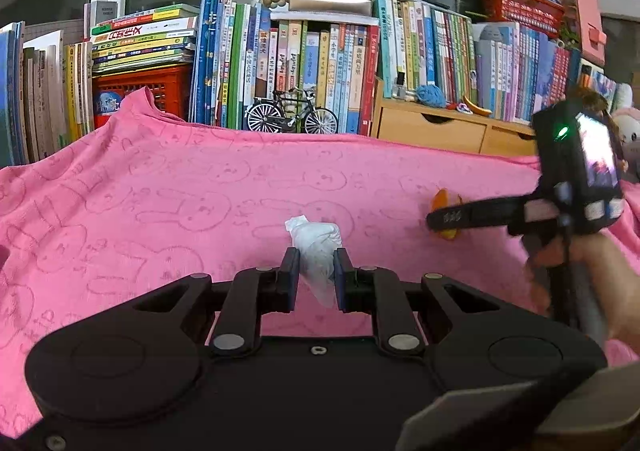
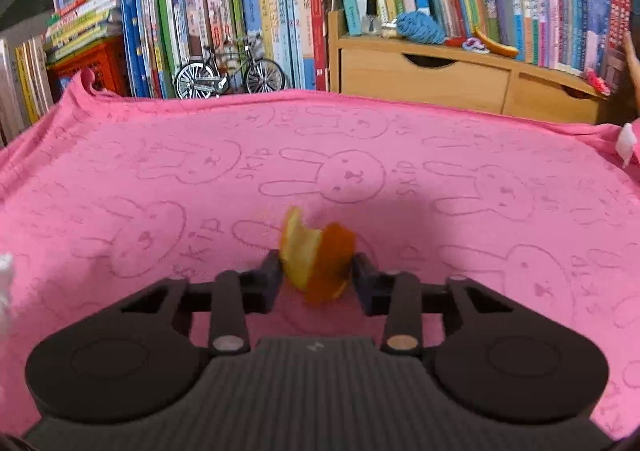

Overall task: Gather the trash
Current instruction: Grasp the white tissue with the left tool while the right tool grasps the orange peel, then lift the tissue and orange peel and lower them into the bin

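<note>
A crumpled white tissue (image 1: pixel 316 251) is pinched between the pads of my left gripper (image 1: pixel 316 271), which holds it just above the pink rabbit-print cloth (image 1: pixel 160 191). In the right wrist view, a curled piece of orange peel (image 2: pixel 320 259) sits between the two pads of my right gripper (image 2: pixel 316 271), and both pads press on it. From the left wrist view that right gripper (image 1: pixel 436 219) reaches in from the right with the orange peel (image 1: pixel 440 199) at its tip, held by a person's hand (image 1: pixel 592 271). A blurred bit of the white tissue (image 2: pixel 5 283) shows at the left edge of the right wrist view.
Behind the cloth stand rows of books (image 1: pixel 320 51), a model bicycle (image 1: pixel 292 115), a red crate (image 1: pixel 148 87) and a wooden drawer unit (image 1: pixel 440 127) with blue yarn (image 2: pixel 420 27) on top. A plush toy (image 1: pixel 628 131) sits at the far right.
</note>
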Demonstrator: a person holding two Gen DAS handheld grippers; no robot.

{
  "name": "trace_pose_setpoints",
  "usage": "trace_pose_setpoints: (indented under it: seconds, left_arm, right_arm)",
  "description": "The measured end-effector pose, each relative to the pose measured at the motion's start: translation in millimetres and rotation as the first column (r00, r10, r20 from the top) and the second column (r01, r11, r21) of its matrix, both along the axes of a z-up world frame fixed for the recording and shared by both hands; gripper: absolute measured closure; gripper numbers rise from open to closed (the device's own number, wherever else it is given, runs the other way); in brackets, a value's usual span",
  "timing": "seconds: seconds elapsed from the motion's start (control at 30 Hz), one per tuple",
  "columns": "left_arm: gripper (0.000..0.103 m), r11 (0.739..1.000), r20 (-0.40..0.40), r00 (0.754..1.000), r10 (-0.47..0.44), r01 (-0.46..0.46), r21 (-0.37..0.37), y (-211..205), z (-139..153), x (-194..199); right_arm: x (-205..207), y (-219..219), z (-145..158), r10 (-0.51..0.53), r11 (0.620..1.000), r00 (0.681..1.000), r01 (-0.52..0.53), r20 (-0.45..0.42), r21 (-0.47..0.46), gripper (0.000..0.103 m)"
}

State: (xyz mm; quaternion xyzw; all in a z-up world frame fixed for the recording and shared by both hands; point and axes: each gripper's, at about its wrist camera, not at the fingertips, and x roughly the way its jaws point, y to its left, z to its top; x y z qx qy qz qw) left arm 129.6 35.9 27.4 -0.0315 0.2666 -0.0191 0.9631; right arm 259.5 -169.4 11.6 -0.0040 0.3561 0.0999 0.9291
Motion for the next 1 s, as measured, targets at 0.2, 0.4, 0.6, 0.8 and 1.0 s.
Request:
trace_pose_setpoints:
  seconds: [0.2,0.4,0.6,0.8,1.0]
  left_arm:
    - [0.086,0.999,-0.028,0.999,-0.040,0.040,-0.015,-10,1,-20]
    - [0.086,0.996,-0.058,0.994,-0.092,0.091,-0.019,-23,-2,-51]
    - [0.086,0.993,-0.082,0.990,-0.111,0.107,-0.051,-29,-8,-86]
    - [0.085,0.991,-0.122,0.985,-0.124,0.116,-0.070,-31,-21,-120]
    - [0.085,0.992,-0.129,0.984,-0.123,0.117,-0.055,-34,-30,-156]
  right_arm:
    - [-46,-19,22,0.020,0.999,0.999,-0.023,0.044,0.049,0.065]
    - [-110,-32,33,0.073,0.994,0.994,-0.079,0.083,0.079,0.065]
    - [-173,-51,35,0.088,0.982,0.988,-0.107,0.125,0.153,0.065]
    - [-228,-64,27,0.100,0.974,0.984,-0.126,0.144,0.186,0.064]
    - [-270,-69,14,0.110,0.968,0.985,-0.136,0.134,0.210,0.064]
